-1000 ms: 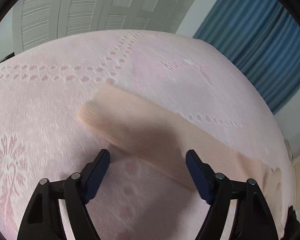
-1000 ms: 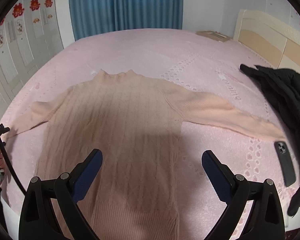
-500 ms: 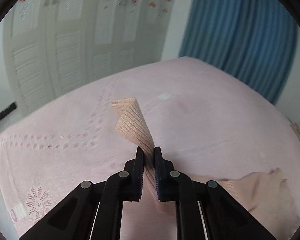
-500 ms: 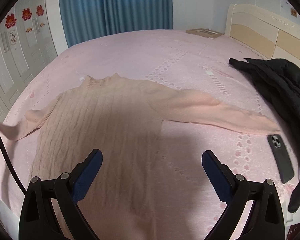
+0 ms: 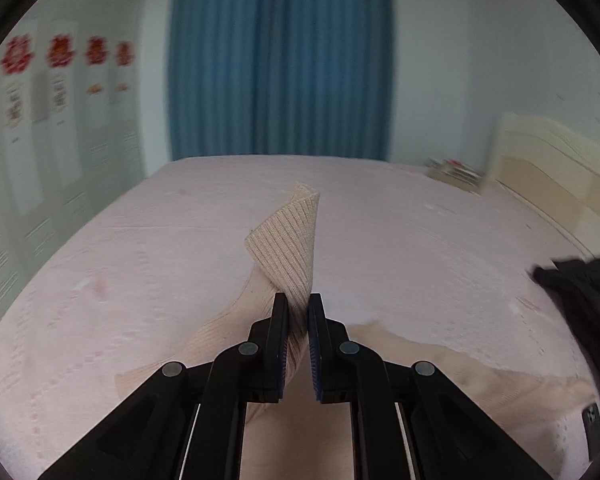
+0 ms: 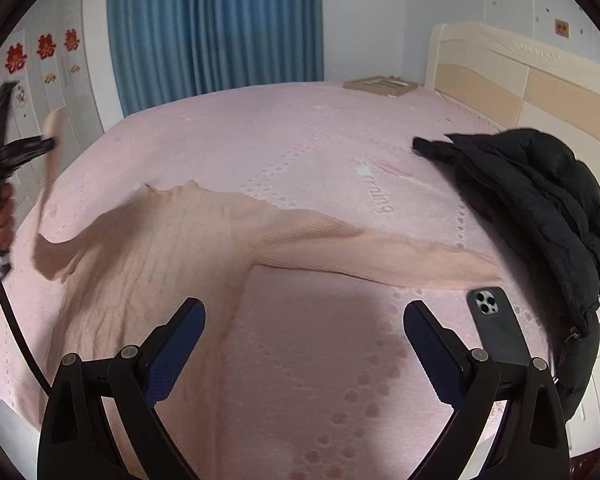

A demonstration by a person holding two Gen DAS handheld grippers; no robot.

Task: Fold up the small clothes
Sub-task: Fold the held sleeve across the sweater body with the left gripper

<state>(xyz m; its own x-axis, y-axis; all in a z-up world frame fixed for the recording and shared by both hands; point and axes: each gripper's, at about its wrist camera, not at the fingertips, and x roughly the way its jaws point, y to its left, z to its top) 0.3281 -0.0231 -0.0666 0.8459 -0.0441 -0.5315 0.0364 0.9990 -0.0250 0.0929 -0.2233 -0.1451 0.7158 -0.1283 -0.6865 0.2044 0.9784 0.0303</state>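
A peach knit sweater (image 6: 160, 248) lies front-up on the pink bed (image 6: 300, 140), its right sleeve (image 6: 380, 256) stretched out flat toward the phone. My left gripper (image 5: 298, 308) is shut on the ribbed cuff of the left sleeve (image 5: 288, 240) and holds it up above the bed; the lifted sleeve (image 6: 54, 140) and that gripper (image 6: 48, 144) show at the far left of the right wrist view. My right gripper (image 6: 304, 320) is open and empty, hovering over the bed just right of the sweater's body.
A black jacket (image 6: 540, 208) lies on the bed's right side, also in the left wrist view (image 5: 580, 312). A dark phone (image 6: 496, 324) lies beside the right sleeve's end. The headboard (image 6: 520, 92) is at the right, blue curtains (image 6: 216, 28) behind.
My left gripper closed on the left sleeve's cuff, lifted it off the bed and swung round toward the sweater. My right gripper shifted right, off the sweater's body.
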